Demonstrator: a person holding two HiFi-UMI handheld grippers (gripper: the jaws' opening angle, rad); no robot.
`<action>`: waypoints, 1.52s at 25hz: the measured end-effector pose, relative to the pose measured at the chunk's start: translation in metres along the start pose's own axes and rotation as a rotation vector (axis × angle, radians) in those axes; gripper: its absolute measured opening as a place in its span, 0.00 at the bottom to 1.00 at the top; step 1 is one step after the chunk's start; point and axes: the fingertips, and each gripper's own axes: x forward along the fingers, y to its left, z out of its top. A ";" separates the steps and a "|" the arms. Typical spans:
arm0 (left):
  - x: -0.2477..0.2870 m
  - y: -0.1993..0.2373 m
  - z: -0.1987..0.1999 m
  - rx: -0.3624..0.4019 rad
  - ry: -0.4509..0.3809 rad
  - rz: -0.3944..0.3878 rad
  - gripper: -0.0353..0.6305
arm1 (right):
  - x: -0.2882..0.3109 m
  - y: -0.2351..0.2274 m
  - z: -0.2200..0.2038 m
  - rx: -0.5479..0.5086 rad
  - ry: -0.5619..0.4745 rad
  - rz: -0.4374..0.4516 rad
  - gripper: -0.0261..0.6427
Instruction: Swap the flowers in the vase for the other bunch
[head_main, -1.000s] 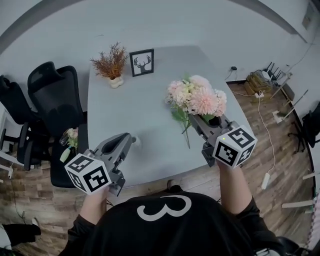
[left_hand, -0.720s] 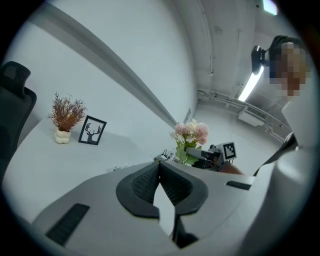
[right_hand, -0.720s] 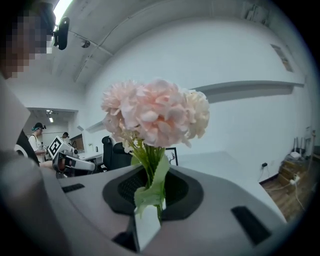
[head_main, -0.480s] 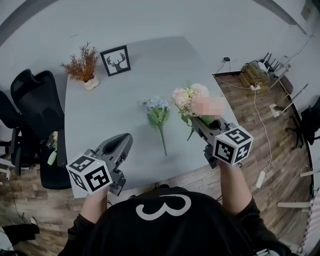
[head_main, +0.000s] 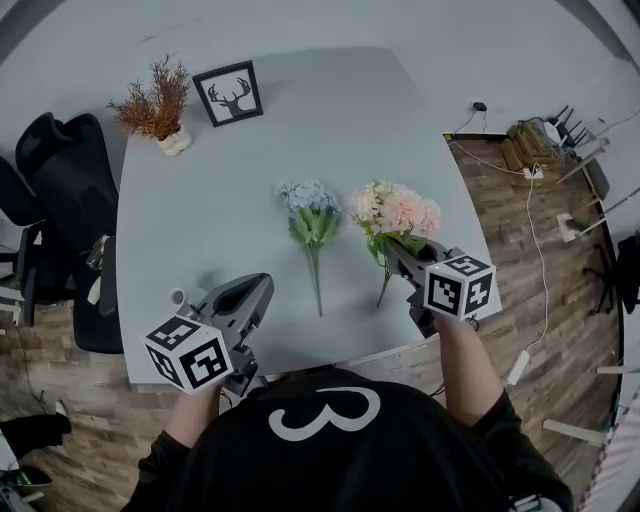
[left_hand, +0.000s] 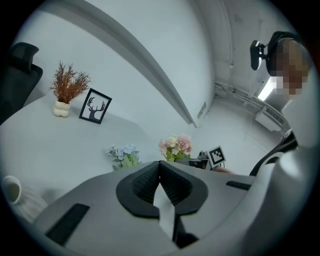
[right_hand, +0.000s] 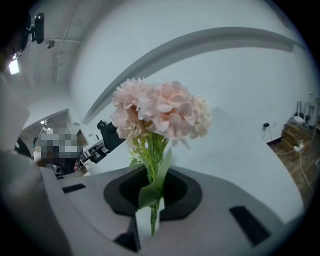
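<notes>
Grey desk (head_main: 400, 130) bears the blue bunch (head_main: 308, 212) just left of the right gripper (head_main: 396, 248), whose jaws are closing on the pink bunch (head_main: 395, 212) stems. Jaws of the left gripper (head_main: 262, 287) are together, empty. Stems likely light, pliable; grip low, gently.

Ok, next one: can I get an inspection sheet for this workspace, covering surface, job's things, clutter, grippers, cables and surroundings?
Surface: grey table, rounded corners.
Job's things: blue bunch lies flat mid-table; pink bunch is held beside it; white vase stands near the front left edge, no flowers showing in it.
Clutter: dried plant in a white pot and framed deer picture, far left corner.
Grippers: left gripper shut, nothing in it; right gripper jaws closing on the pink bunch's stems.
Cables: power strip with cords on the floor, right of the table.
Surroundings: black office chair at left; wood floor.
</notes>
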 end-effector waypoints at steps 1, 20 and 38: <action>0.001 0.005 -0.003 -0.010 0.002 0.008 0.07 | 0.004 -0.006 -0.002 0.011 0.008 0.000 0.11; 0.030 0.023 -0.033 -0.057 0.090 0.017 0.07 | 0.061 -0.073 -0.076 0.097 0.183 -0.158 0.12; -0.004 0.016 -0.020 -0.003 0.088 -0.039 0.07 | 0.024 -0.071 -0.039 -0.114 0.015 -0.441 0.54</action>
